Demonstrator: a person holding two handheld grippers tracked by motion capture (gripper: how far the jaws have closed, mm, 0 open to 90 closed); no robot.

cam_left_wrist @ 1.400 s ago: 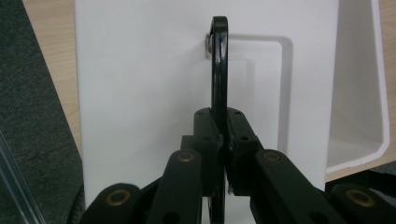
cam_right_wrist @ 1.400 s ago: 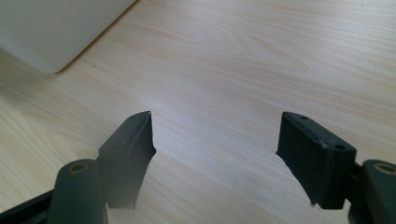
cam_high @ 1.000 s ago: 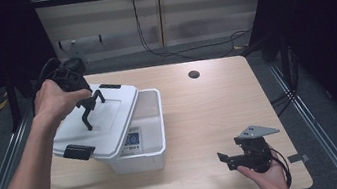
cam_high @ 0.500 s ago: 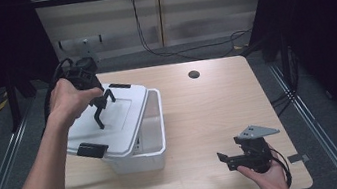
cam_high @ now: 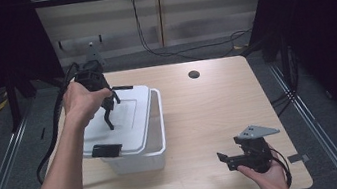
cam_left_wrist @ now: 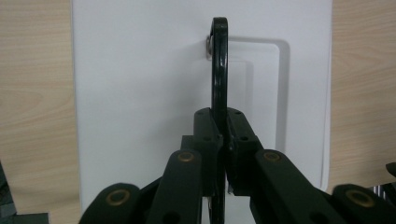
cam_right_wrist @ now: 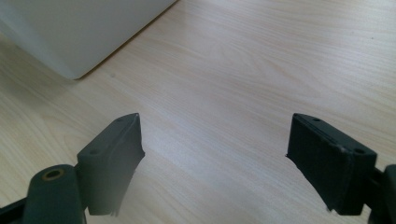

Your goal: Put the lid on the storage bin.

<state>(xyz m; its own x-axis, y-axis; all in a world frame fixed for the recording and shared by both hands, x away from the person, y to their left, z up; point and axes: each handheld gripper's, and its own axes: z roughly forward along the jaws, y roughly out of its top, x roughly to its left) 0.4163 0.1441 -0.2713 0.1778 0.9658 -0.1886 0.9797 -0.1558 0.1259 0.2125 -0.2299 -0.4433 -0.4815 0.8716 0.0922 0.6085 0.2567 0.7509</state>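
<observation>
On the left of the bench, the left gripper has its jaws clamped on the black handle of the white lid. The lid sits askew over the white bin, overhanging its left side. Well apart, at the near right, the right gripper hangs low over bare wood, its jaws spread wide with nothing between them.

We see a pale wooden worktop with a round dark hole near its far edge. A white bin stands on its left half.
</observation>
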